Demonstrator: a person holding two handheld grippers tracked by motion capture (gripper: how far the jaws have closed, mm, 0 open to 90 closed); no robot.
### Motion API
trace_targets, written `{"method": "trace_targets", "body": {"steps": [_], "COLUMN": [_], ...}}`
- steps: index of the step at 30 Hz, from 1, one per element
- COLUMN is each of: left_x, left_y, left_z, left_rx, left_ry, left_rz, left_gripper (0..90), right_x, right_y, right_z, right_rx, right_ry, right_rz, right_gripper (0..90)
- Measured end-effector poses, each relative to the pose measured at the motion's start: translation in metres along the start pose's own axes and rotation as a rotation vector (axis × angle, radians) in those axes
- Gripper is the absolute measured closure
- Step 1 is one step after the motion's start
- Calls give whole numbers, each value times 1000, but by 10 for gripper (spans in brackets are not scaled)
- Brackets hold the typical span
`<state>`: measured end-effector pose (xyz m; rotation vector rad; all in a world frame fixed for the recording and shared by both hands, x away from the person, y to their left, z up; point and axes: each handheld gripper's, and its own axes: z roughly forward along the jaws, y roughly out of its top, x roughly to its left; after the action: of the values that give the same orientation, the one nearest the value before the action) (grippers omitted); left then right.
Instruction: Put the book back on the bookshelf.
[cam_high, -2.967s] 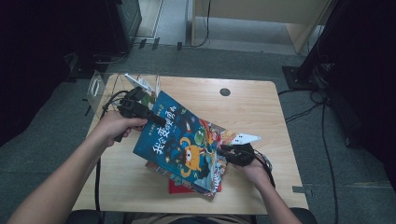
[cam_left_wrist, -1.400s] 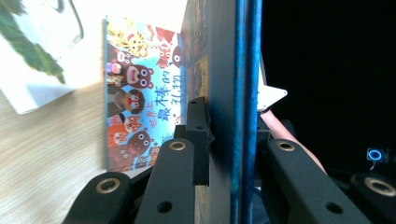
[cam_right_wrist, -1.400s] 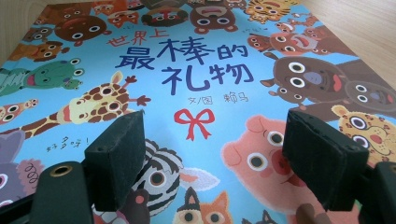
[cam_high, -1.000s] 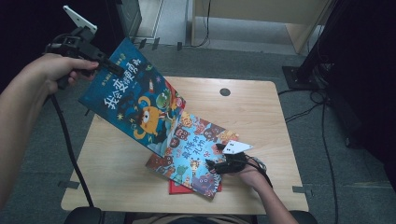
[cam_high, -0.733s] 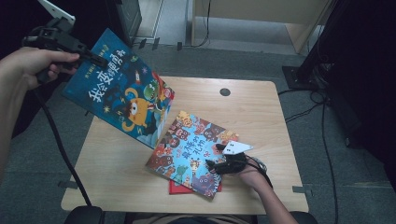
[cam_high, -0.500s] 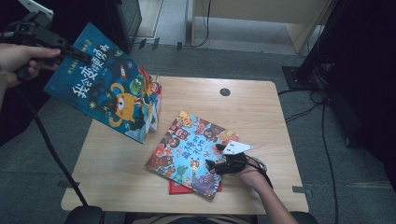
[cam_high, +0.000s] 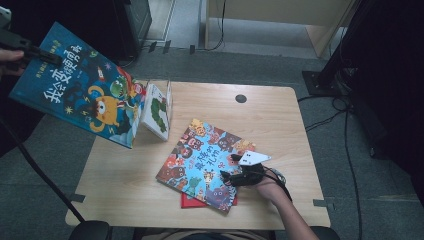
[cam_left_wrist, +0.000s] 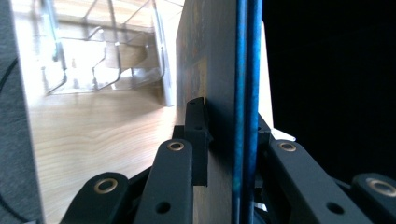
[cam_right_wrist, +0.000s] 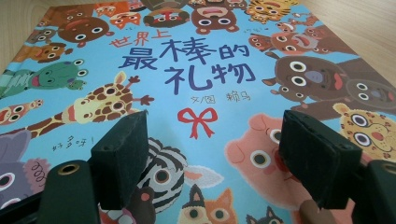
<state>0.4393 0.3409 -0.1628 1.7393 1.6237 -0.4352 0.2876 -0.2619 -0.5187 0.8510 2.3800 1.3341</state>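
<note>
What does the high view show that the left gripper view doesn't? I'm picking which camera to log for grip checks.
High view alone: the blue book's cover, the animal-cover book lying on a red book, the right gripper resting on it, and the whole table.

Left gripper view alone: the left gripper with its jaws clamped on the blue book's edge, and a wire rack behind.

Both: the blue book and the wooden table.

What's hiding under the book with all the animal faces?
A red book lies under the animal book; just its red edge peeks out at the near side. Its cover is hidden, so what is on it cannot be told. Both rest on the table.
</note>
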Motion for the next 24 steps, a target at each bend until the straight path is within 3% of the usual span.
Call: {"method": "trace_targets", "body": {"steps": [4,10,13,19,24], "left_x": [10,22,29,41,46], "left_y": [-4,-10,-14,-16,-15], "left_z": [-15,-25,-31,-37,-33], "left_rx": [-19,-35,-36,-53,-56], "left_ry": [22,52,86,118,161], "left_rz": [-15,-38,-49,-79,-73], "left_gripper": [782,782,781,784,786], "right_x": [0,0,0,0,0], "right_y": [0,0,0,0,0], "right_z": [0,0,0,0,0], "right_rx": [-1,0,0,0,-1], "right_ry": [1,0,-1,-1,0], "right_rz": [1,0,1,1,0], "right_gripper": [246,247,248,251,254]}}
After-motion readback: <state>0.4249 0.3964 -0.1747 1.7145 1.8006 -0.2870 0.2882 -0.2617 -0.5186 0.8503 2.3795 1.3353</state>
